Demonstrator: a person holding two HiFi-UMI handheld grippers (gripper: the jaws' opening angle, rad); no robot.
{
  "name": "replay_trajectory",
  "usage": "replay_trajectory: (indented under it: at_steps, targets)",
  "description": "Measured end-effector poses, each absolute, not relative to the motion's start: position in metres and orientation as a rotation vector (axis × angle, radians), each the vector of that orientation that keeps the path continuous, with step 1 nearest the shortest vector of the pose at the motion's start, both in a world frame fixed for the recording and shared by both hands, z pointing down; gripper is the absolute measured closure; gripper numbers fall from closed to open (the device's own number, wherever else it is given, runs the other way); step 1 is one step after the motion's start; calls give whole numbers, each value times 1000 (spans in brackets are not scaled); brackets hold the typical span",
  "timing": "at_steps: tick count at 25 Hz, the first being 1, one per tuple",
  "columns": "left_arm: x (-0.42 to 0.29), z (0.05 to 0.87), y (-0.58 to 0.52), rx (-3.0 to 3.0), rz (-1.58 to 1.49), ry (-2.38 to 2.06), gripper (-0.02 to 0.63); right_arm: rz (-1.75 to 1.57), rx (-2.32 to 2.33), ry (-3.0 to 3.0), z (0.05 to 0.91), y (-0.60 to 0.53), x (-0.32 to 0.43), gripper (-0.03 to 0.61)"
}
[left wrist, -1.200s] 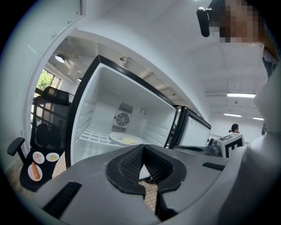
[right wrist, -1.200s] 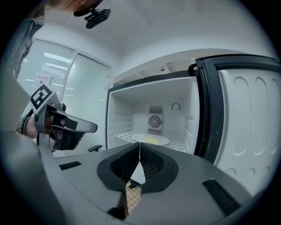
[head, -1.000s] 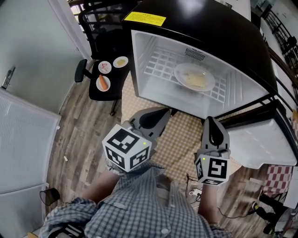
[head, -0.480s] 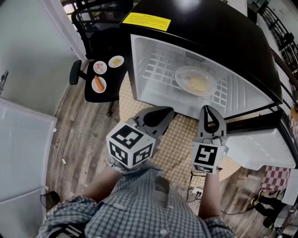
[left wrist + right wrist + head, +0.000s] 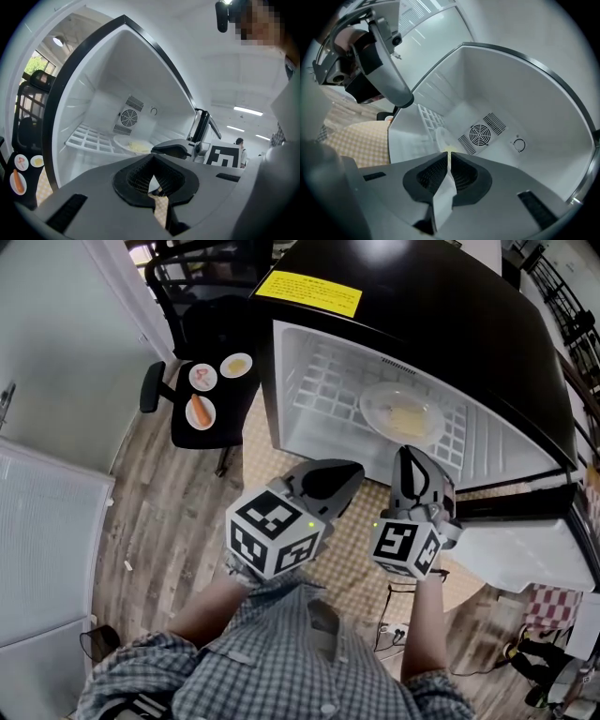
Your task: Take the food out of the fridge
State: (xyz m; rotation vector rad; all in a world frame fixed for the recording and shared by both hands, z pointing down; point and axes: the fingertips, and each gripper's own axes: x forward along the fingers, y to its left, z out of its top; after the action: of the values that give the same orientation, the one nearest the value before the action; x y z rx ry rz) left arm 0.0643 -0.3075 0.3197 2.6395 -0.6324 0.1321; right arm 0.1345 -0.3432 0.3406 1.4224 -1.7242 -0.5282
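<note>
The black mini fridge stands open. On its white wire shelf rests a pale plate with yellow food. My left gripper is shut and empty, just in front of the fridge's lower front edge. My right gripper is shut and empty too, its tip at the front edge below the plate. In the left gripper view the plate lies beyond my shut left gripper, with the right gripper beside it. In the right gripper view, my right gripper points at the plate.
The fridge door hangs open at the right. A black chair left of the fridge carries three small plates, one with a carrot. A white cabinet stands at the far left. A checked mat covers the floor.
Both grippers have moved up toward the fridge opening. The right one has rolled about its own axis and come nearer the front edge below the plate.
</note>
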Motion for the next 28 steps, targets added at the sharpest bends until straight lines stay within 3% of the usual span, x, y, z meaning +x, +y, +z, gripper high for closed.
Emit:
replay_trajectory:
  at_steps: [28]
  targets:
    - [78, 345, -338, 2447, 103, -599, 606, -658, 1247, -1479, 365, -364, 133, 565]
